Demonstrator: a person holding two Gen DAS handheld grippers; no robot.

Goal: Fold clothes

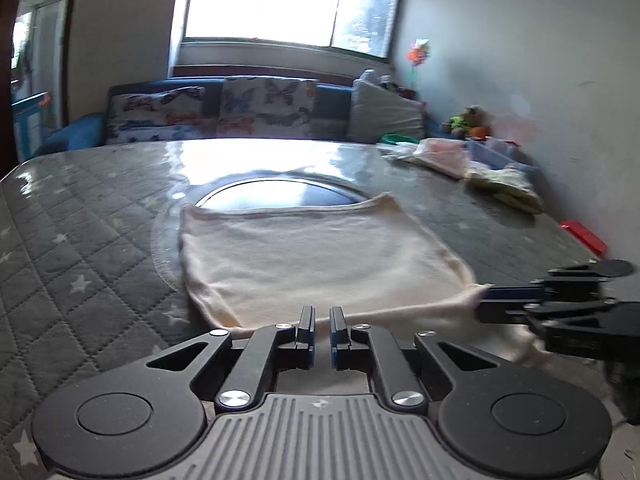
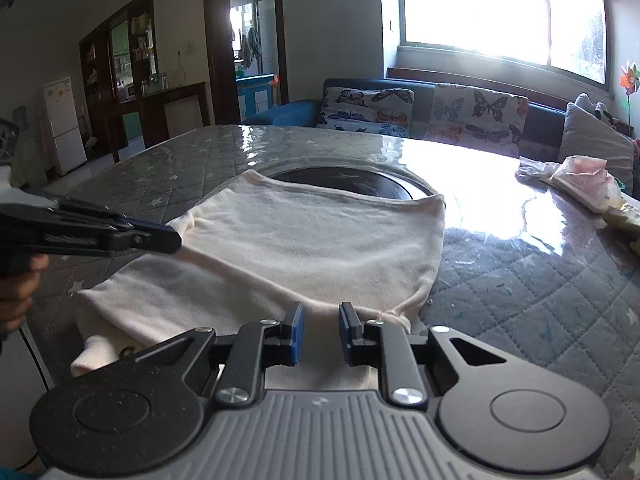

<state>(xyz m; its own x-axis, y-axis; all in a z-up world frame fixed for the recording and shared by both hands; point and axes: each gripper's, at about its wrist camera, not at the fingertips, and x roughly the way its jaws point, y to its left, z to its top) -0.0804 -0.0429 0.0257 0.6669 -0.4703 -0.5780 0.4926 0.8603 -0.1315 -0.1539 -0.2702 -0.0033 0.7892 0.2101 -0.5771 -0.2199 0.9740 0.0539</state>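
A cream garment lies spread flat on the grey quilted table, its far edge over a dark round plate. My left gripper sits at the garment's near edge, its jaws a narrow gap apart with nothing between them. In the right wrist view the same garment shows with a fold at its near left. My right gripper is open above the near hem. The left gripper reaches in from the left and touches the garment's left edge. The right gripper shows at the garment's right corner.
A dark round plate lies under clear film at the table's middle. Loose clothes and a red box sit at the right. A sofa with butterfly cushions stands behind the table.
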